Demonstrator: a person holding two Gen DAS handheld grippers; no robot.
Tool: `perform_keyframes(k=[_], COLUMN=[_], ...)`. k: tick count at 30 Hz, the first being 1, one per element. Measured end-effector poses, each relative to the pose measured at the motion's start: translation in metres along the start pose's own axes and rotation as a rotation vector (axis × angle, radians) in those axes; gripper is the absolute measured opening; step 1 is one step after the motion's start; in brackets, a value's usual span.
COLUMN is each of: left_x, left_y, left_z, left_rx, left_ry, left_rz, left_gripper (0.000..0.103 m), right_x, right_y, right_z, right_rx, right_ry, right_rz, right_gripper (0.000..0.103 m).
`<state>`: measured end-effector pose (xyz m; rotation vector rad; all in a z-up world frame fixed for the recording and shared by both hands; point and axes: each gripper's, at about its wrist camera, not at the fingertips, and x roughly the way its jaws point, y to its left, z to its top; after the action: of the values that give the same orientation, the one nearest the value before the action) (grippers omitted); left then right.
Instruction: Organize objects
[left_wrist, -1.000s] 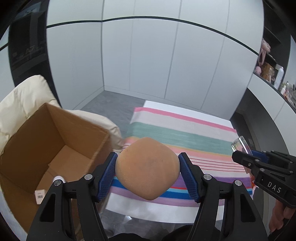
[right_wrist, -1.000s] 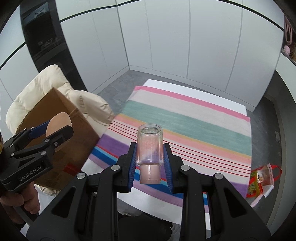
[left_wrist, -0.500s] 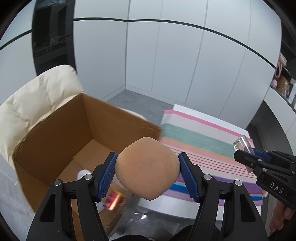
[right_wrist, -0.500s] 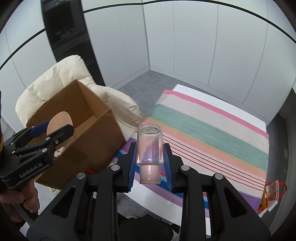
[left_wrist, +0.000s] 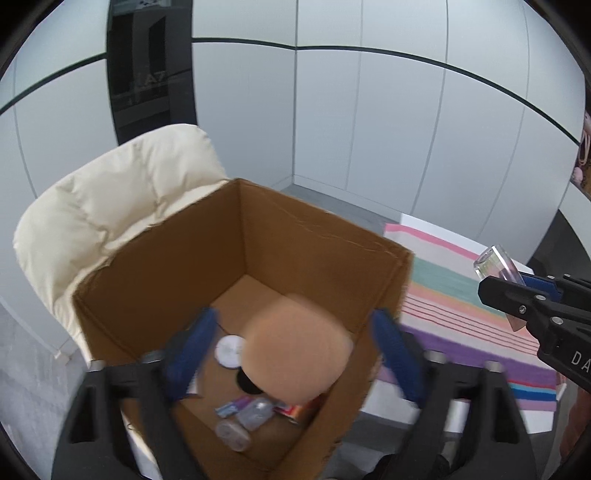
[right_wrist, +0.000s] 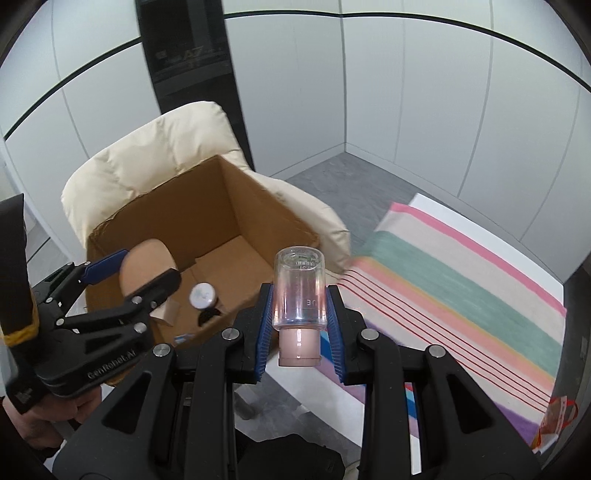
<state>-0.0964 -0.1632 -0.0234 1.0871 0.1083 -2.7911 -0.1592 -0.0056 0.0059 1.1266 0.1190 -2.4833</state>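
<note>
A peach, rounded sponge (left_wrist: 295, 347) hangs blurred over the open cardboard box (left_wrist: 314, 221), between the blue pads of my left gripper (left_wrist: 293, 321). The jaws are opening and the pads stand clear of the sponge on both sides. In the right wrist view the left gripper (right_wrist: 147, 264) reaches over the box's (right_wrist: 258, 218) near rim with the sponge (right_wrist: 146, 266) between its fingers. My right gripper (right_wrist: 299, 291) is shut on a clear bottle (right_wrist: 299, 288) with a pink cap, held to the right of the box. The bottle (left_wrist: 495, 262) also shows at the right edge of the left wrist view.
The box rests on a cream padded chair (left_wrist: 122, 199). Inside lie a white round lid (left_wrist: 229, 350) and several small bottles and packets (left_wrist: 251, 413). A striped cloth (right_wrist: 461, 266) covers a white table to the right. A red and yellow bag (right_wrist: 554, 417) lies on the floor.
Both grippers swung left from the striped cloth to the box. The left jaws spread wide and let go of the sponge. The right gripper kept its hold on the bottle.
</note>
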Motion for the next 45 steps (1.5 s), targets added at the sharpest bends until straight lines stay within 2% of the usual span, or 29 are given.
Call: perform_keyframes(k=[4, 11, 16, 23, 28, 30, 32, 33, 36, 39, 40, 45], left_x=[-0.015, -0.023, -0.035, -0.042, -0.046, -0.045, -0.043, -0.043, -0.042, -0.042, -0.041, -0.036], left_y=[0.018, 0.063, 0.086, 0.107, 0.113, 0.113, 0.111, 0.111, 0.109, 0.103, 0.1, 0.083], left_z=[0.0, -0.004, -0.011, -0.017, -0.019, -0.018, -0.019, -0.019, -0.015, -0.009, -0.008, 0.002], left_rx=[-0.017, -0.116, -0.138, -0.173, -0.184, -0.183, -0.178, -0.181, -0.194, -0.186, -0.182, -0.164], left_ry=[-0.038, -0.018, -0.025, -0.016, -0.017, -0.017, -0.008, -0.004, -0.003, -0.015, -0.015, -0.015], left_rz=[0.022, 0.062, 0.101, 0.115, 0.123, 0.122, 0.122, 0.12, 0.105, 0.101, 0.1, 0.089], left_gripper=[0.103, 0.103, 0.103, 0.103, 0.103, 0.103, 0.103, 0.103, 0.103, 0.103, 0.103, 0.103], right_x=[0.004, 0.013, 0.021, 0.034, 0.036, 0.037, 0.034, 0.033, 0.026, 0.022, 0.02, 0.008], right_y=[0.017, 0.048, 0.068, 0.093, 0.097, 0.097, 0.093, 0.09, 0.081, 0.07, 0.066, 0.041], right_z=[0.005, 0.01, 0.015, 0.014, 0.014, 0.015, 0.019, 0.02, 0.021, 0.02, 0.02, 0.018], right_rx=[-0.023, -0.063, -0.079, -0.117, -0.106, -0.102, -0.086, -0.074, -0.043, -0.03, -0.022, 0.02], right_ry=[-0.002, -0.003, 0.008, 0.049, 0.038, 0.04, 0.025, 0.011, -0.014, -0.023, -0.029, -0.045], right_rz=[0.021, 0.058, 0.094, 0.11, 0.12, 0.108, 0.095, 0.085, 0.08, 0.044, 0.031, 0.014], right_gripper=[0.028, 0.028, 0.028, 0.029, 0.03, 0.037, 0.055, 0.069, 0.08, 0.1, 0.103, 0.103])
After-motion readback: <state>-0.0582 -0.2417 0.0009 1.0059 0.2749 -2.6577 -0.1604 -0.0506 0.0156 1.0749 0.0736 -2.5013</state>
